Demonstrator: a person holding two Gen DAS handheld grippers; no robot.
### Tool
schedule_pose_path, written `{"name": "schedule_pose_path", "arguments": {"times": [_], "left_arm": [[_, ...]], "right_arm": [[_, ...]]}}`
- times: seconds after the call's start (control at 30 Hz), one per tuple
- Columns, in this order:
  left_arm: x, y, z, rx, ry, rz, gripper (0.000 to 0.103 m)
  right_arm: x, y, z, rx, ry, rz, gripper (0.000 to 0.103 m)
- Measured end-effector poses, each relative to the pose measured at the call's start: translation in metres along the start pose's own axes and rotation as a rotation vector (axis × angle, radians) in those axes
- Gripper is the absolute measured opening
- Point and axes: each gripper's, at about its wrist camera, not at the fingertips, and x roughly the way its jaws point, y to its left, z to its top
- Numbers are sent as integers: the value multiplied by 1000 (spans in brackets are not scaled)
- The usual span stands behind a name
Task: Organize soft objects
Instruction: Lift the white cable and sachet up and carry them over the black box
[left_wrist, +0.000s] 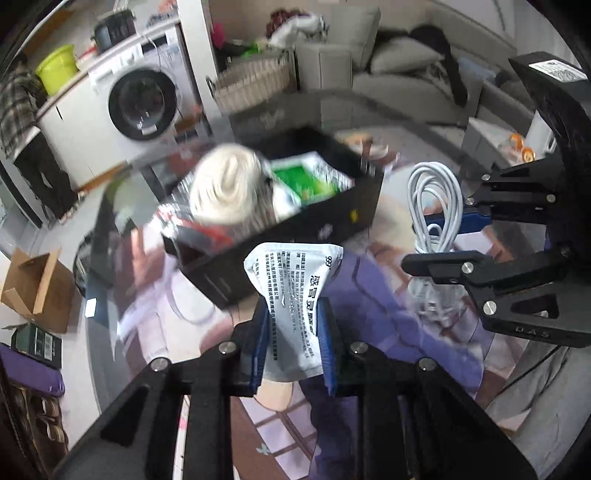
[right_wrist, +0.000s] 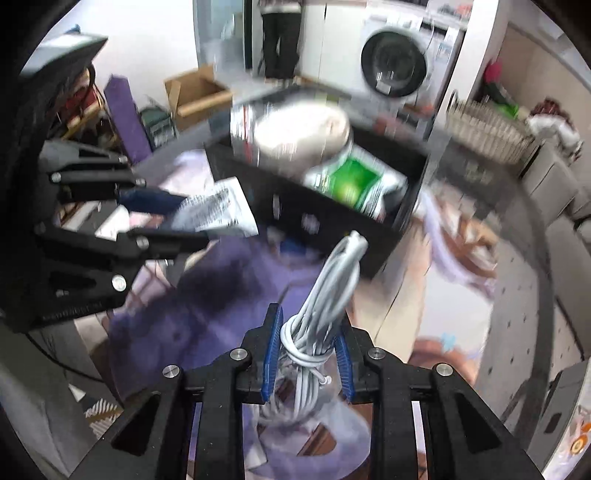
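From the left wrist, the left hand-held gripper (left_wrist: 293, 343) is clamped on a white printed packet (left_wrist: 293, 295), held above the picture-covered surface (left_wrist: 369, 306) just in front of a black box (left_wrist: 295, 225). The box holds a cream bundle (left_wrist: 225, 184) and a green packet (left_wrist: 306, 181). To the right, the right hand-held gripper (left_wrist: 443, 236) pinches a coiled white cable (left_wrist: 436, 206).

From the right wrist, the right hand-held gripper (right_wrist: 308, 354) is closed on the cable (right_wrist: 325, 295), near the box (right_wrist: 332, 225); the left hand-held gripper (right_wrist: 162, 218) grips the packet (right_wrist: 218, 212).
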Motion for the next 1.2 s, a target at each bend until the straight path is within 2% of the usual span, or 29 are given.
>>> {"name": "schedule_pose_path", "arguments": {"times": [0.13, 0.3, 0.43, 0.5, 0.7, 0.8, 0.93, 1.2], "left_arm": [[-23, 8, 3, 5, -121, 24, 22], [-43, 12, 10, -23, -233, 50, 22], [-59, 16, 10, -44, -315, 81, 22], [-65, 19, 9, -51, -347, 80, 23], [-88, 20, 0, -55, -483, 139, 23], [-98, 23, -2, -64, -534, 144, 23], [-108, 27, -6, -74, -582, 153, 23], [-111, 31, -6, -86, -593, 158, 23]], "right_arm": [[-25, 2, 5, 23, -122, -3, 27], [-57, 5, 10, 36, -273, -12, 27], [-79, 7, 14, 16, -415, -35, 27], [-84, 8, 15, 8, -462, -68, 27], [-109, 12, 6, 26, -630, -113, 27], [-115, 15, 3, 16, -678, -155, 27], [-125, 15, -1, 39, -734, -168, 27], [-137, 18, -9, 39, -782, -194, 27]]}}
